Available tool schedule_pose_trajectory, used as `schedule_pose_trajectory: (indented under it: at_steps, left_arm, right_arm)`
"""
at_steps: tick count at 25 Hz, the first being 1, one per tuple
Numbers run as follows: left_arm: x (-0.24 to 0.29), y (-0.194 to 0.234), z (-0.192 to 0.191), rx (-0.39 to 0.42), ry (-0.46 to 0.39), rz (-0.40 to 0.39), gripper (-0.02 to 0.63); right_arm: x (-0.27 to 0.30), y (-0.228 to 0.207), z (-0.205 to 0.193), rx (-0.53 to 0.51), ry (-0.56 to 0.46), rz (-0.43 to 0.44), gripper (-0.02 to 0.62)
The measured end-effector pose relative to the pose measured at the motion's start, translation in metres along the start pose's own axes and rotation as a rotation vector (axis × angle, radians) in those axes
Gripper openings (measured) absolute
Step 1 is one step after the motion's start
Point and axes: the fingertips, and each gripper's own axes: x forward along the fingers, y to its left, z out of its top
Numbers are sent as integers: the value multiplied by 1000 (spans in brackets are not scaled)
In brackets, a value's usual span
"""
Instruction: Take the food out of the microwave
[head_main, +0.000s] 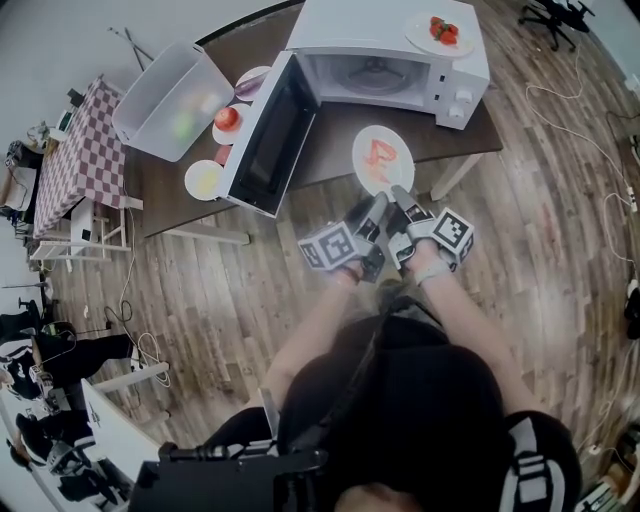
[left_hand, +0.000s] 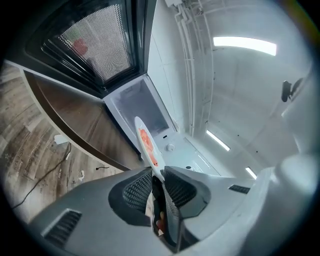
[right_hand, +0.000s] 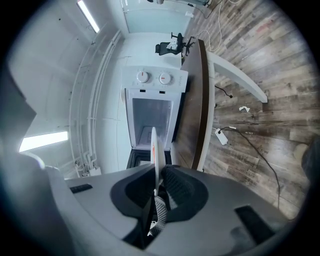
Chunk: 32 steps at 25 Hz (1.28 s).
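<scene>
the plate (head_main: 383, 160) of orange-red food (head_main: 384, 155) is outside the microwave (head_main: 400, 50), in front of its open cavity and over the front edge of the brown table (head_main: 330, 150). whether its underside touches the table cannot be told. both grippers hold it by the rim nearest the person. the left gripper (head_main: 375, 210) is clamped on the near-left part of the rim, the right gripper (head_main: 402, 203) on the near-right part, and the two sit close side by side.

in the left gripper view the plate (left_hand: 146, 142) runs edge-on out of the left gripper (left_hand: 157, 182), with the ribbed pads pressing its rim from both sides. the right gripper view shows the same: the plate (right_hand: 154, 145) is a thin white line pinched in the right gripper (right_hand: 157, 180).

the plate is round, so it has no long axis. it lies roughly level with the food side up and reaches away from the jaws toward the cavity. the microwave door (head_main: 265, 130) stands swung wide to the left.
</scene>
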Motion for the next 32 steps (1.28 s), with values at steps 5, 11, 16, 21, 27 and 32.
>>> schedule_pose_trajectory:
  at_steps: [5, 11, 16, 21, 27, 32]
  left_arm:
    - [-16, -2, -7, 4, 4, -3, 78]
    - [-38, -8, -21, 9, 17, -9, 78]
    - [-59, -12, -39, 5, 31, -12, 78]
    - [-88, -21, -58, 3, 42, -22, 80]
    - [-97, -27, -66, 8, 54, -32, 80]
    - [-101, -30, -69, 12, 56, -45, 80]
  right_arm:
    - [-11, -2, -14, -5, -6, -6, 44]
    - [-31, -3, -33, -4, -20, -10, 44]
    - [-52, -10, -50, -1, -29, -9, 44]
    - [-80, -10, -74, 0, -39, -10, 44]
    - [-93, -10, -82, -13, -51, -31, 44]
    - [-97, -9, -84, -19, -54, -16, 44]
